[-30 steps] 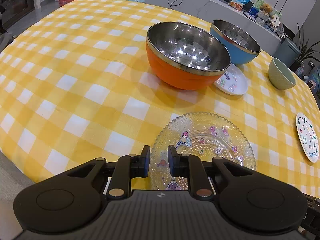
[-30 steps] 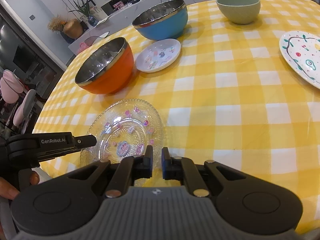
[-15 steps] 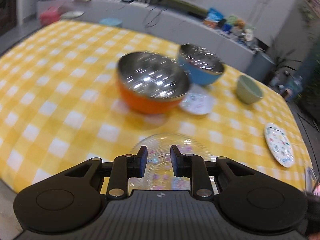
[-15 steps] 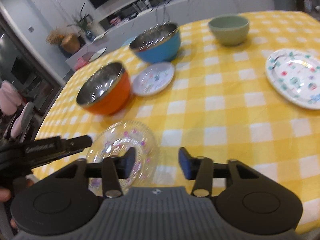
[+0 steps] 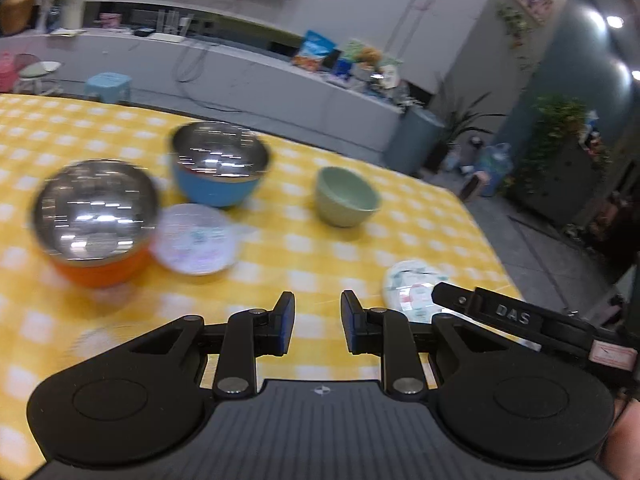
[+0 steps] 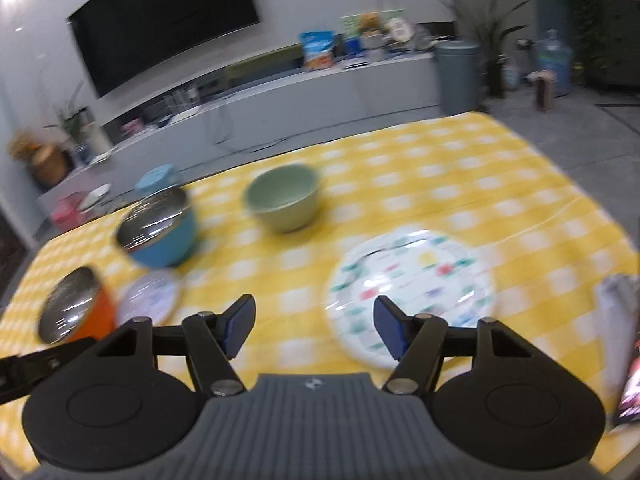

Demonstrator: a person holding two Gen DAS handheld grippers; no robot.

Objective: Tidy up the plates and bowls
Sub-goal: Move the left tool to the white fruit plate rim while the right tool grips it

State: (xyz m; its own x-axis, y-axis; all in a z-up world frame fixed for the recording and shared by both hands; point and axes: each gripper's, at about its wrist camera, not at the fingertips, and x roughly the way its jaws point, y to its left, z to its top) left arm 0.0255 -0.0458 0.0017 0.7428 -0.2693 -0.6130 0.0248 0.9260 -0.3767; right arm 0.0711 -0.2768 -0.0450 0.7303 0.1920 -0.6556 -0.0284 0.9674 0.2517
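Above the yellow checked tablecloth [image 6: 460, 160], both grippers hang empty: left gripper [image 5: 317, 322] parted slightly, right gripper [image 6: 314, 326] spread wide near the patterned plate [image 6: 412, 280]. Beyond stand orange bowl [image 5: 94, 222], blue bowl [image 5: 218, 168], green bowl [image 6: 284, 200].

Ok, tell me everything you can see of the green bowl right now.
The green bowl is a small, pale sage bowl with a smooth matte look, probably ceramic or plastic, though blur hides detail. It stands upright and looks empty, resting directly on the yellow checked tablecloth. Nothing touches it: the blue bowl sits apart on one side, the patterned plate nearer the camera. In the left wrist view it stands alone toward the far edge of the table. Neither gripper is near it.
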